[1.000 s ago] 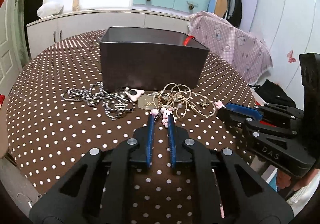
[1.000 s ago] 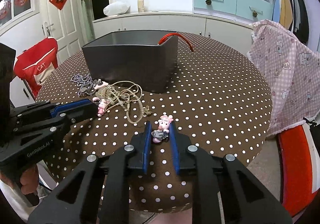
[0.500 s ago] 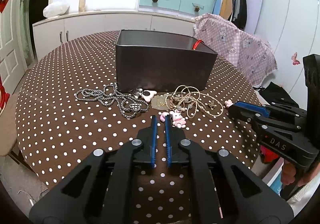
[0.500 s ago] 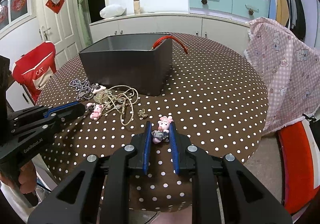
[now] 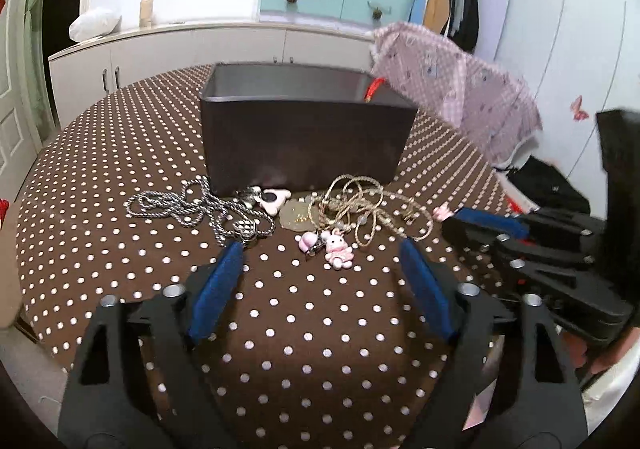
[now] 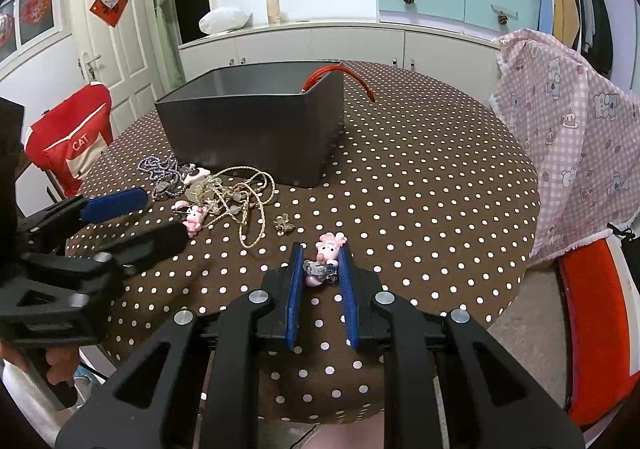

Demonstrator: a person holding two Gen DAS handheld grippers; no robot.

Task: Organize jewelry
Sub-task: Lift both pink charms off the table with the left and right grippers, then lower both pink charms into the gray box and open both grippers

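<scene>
While its blue pads stand wide apart, the left gripper (image 5: pixel 322 249) hovers over the polka-dot tablecloth (image 5: pixel 120 153) holding nothing, and a pink bunny charm (image 5: pixel 338 247) lies on the cloth just beyond its fingertips. Pinched narrowly between the right gripper (image 6: pixel 320 253) pads sits a pink pig hair clip (image 6: pixel 325 259). Farther out, a tangle of gold chain (image 5: pixel 362 207) lies right of a silver chain (image 5: pixel 200 207), with a white heart-shaped charm (image 5: pixel 273 199) between them. Behind these stands the dark box (image 5: pixel 306 137), a red cord (image 6: pixel 340 75) draped over its far right corner.
</scene>
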